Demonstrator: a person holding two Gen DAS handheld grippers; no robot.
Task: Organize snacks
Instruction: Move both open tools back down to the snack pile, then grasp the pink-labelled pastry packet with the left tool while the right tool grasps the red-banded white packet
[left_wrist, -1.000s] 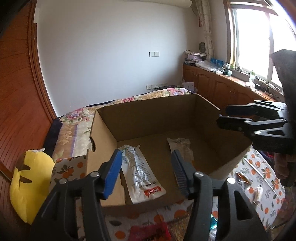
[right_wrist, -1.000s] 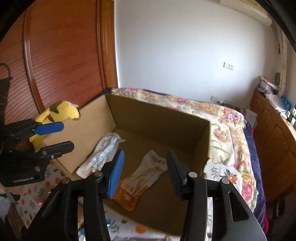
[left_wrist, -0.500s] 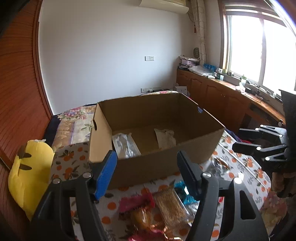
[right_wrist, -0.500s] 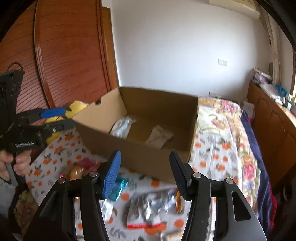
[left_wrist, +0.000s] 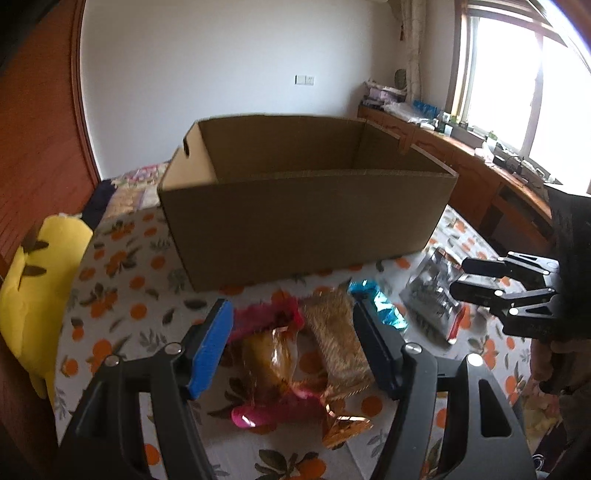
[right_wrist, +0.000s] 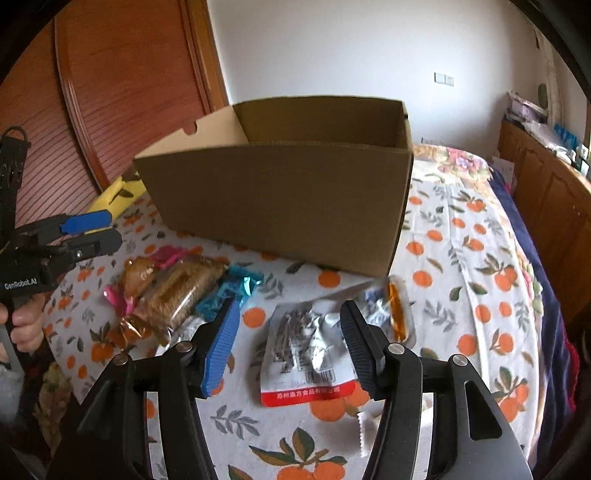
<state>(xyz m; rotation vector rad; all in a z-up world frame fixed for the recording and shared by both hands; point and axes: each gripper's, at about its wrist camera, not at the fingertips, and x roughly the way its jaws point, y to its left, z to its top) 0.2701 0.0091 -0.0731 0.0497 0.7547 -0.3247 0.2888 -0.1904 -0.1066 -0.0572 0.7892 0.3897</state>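
the left hand-held gripper (left_wrist: 291, 345) hangs with its jaws apart and empty over a pile of snacks: a pink-wrapped candy (left_wrist: 264, 319), an amber-wrapped one (left_wrist: 271, 360) and a brown biscuit pack (left_wrist: 338, 339). the right hand-held gripper (right_wrist: 286, 345), jaws apart and gripping nothing, hangs above a silver pouch with a red strip (right_wrist: 306, 360). the snacks lie on an orange-print cloth (right_wrist: 476, 291) just in front of an open cardboard box (right_wrist: 280, 195).

Two black plastic grippers are being shown beside a cardboard box (right_wrist: 280, 199). Each of the left gripper (left_wrist: 291, 347) and right gripper (right_wrist: 288, 343) is being fitted with one blue ribbed pad, one black pad and silver screws. White "GenRobot.AI" lettering is being displayed on the left body.
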